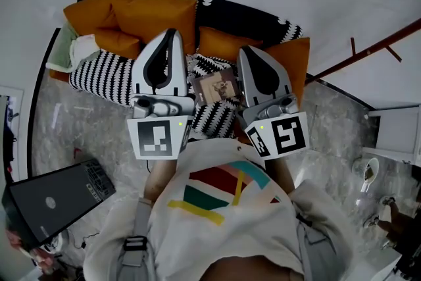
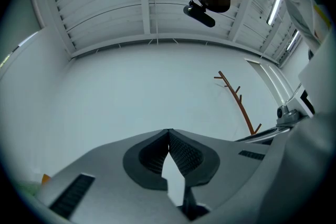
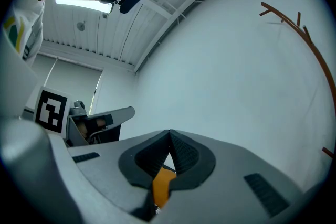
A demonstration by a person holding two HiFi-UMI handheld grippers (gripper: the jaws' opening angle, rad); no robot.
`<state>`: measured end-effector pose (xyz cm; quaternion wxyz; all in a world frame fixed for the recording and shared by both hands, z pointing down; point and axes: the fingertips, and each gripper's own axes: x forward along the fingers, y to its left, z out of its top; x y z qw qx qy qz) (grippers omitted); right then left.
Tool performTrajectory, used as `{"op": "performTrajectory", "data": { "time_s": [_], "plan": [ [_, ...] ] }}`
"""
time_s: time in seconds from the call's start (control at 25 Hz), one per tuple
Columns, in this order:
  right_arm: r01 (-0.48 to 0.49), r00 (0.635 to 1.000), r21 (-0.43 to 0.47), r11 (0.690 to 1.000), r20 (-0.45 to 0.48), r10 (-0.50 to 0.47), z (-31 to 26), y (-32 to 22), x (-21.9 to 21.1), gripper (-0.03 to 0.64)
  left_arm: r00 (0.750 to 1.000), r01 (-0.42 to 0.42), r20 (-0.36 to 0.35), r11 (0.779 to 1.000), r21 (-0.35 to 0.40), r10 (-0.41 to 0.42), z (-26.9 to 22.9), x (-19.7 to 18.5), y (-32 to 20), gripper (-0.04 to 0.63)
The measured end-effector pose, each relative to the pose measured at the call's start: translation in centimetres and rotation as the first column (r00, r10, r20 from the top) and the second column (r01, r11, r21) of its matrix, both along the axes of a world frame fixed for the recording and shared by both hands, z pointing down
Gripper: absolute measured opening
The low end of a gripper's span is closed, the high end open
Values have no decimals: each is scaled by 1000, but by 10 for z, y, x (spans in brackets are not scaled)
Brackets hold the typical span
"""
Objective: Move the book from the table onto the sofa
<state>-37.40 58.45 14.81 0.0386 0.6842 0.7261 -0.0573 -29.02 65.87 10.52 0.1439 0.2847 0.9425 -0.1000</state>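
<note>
The book (image 1: 214, 86), brown-covered, lies flat on the black-and-white striped sofa (image 1: 105, 76), in front of the orange cushions (image 1: 158, 16). In the head view it shows between my two grippers, which are held above it and touch nothing. My left gripper (image 1: 172, 31) is shut and empty, its tips meeting (image 2: 168, 131) against the bare white wall. My right gripper (image 1: 245, 49) is also shut with nothing in it (image 3: 169, 132). Through the gap under its pads a patch of orange cushion (image 3: 163, 184) shows.
A grey case (image 1: 56, 197) sits on the marbled floor at lower left. A red-brown coat rack (image 1: 368, 52) leans at the right by a white stand (image 1: 401, 131). Green and white cloth (image 1: 71, 49) lies on the sofa's left end.
</note>
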Motion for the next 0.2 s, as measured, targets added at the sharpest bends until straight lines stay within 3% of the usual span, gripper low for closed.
{"op": "performTrajectory", "data": {
  "time_s": [0.2],
  "plan": [
    [2, 1000, 3, 1000, 0, -2, 1, 1, -2, 11, 1000, 18, -15, 1000, 9, -18, 3, -1, 4, 8]
  ]
}}
